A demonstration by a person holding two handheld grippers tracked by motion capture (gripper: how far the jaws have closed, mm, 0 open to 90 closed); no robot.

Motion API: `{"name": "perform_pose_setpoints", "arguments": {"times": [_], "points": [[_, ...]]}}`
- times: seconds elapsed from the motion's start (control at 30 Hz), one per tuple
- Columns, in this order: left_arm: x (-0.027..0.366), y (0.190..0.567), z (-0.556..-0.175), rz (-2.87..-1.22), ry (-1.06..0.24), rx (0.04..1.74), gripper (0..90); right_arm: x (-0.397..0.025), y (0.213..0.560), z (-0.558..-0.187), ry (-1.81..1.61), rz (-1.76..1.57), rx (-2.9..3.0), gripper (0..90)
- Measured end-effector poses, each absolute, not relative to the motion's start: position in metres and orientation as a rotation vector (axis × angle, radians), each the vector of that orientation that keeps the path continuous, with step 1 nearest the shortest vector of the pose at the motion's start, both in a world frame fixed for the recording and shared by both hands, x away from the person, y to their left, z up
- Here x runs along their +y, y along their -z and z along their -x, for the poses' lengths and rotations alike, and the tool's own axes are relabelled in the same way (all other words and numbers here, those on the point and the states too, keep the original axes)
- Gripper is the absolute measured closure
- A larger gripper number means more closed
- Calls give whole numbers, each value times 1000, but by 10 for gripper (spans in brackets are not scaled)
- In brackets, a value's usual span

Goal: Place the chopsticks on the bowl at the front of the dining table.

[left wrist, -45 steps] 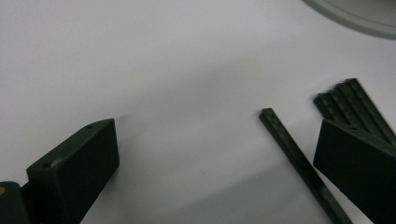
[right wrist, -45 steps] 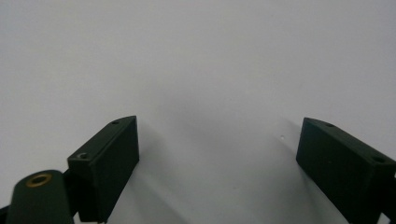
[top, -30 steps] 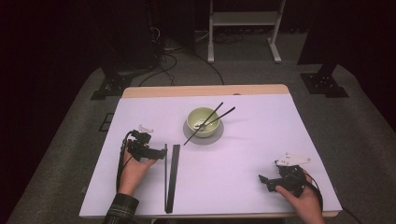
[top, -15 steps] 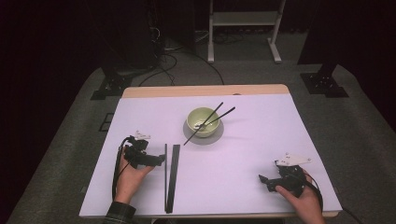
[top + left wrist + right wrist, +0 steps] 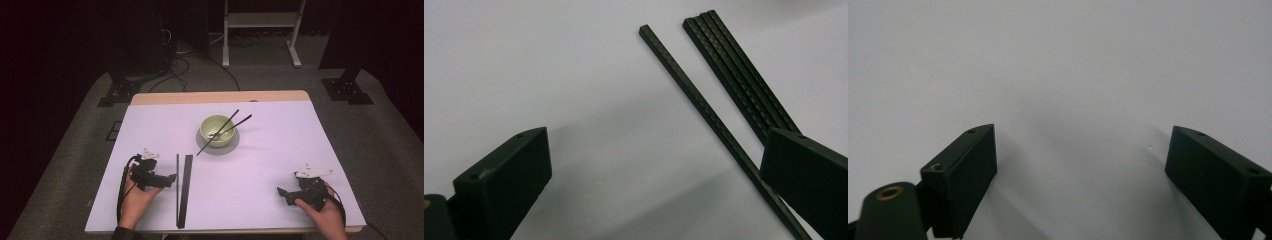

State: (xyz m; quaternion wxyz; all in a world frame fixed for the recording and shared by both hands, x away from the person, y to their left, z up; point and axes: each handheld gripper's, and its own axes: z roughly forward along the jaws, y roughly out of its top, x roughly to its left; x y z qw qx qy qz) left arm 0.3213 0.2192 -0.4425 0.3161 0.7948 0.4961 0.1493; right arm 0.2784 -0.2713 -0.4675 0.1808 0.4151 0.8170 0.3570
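A: Report the bench (image 5: 260, 165) and its contents, largest item first.

B: The bench carries a pale lilac cover. A green bowl (image 5: 217, 131) stands toward the far centre, with two dark chopsticks (image 5: 231, 126) leaning in it and projecting over its rim. Loose chopsticks (image 5: 183, 190) lie flat at the near left: one single stick and, just beside it, a tight bundle, all pointing away from the person.

A: Left gripper (image 5: 169, 179) status?

B: Held in the person's left hand, low over the cover, pointing at the loose chopsticks. In the left gripper view the jaws stand spread with nothing between them; the single stick (image 5: 704, 110) passes just beside one jaw and the bundle (image 5: 739, 75) lies beyond it.

A: Right gripper (image 5: 283, 193) status?

B: Held in the right hand at the near right, well apart from the bowl and sticks. The right gripper view shows its jaws spread wide over bare cover, gripping nothing.
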Motion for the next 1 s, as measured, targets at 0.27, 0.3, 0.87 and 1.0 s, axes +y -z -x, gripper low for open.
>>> {"name": "perform_pose_setpoints", "arguments": {"times": [0.27,0.3,0.87,1.0], "points": [[215,444,-303,-2104,-392,1288,0,-271,467,-278,-1008,-1170,2308,115],[215,445,-300,-2106,-392,1283,0,-271,467,-278,-1008,-1172,2308,116],[205,451,-269,-2135,-378,1265,0,-271,467,-278,-1009,-1169,2308,116],[202,452,-264,-2138,-380,1261,0,-271,467,-278,-1008,-1169,2308,116]]}}
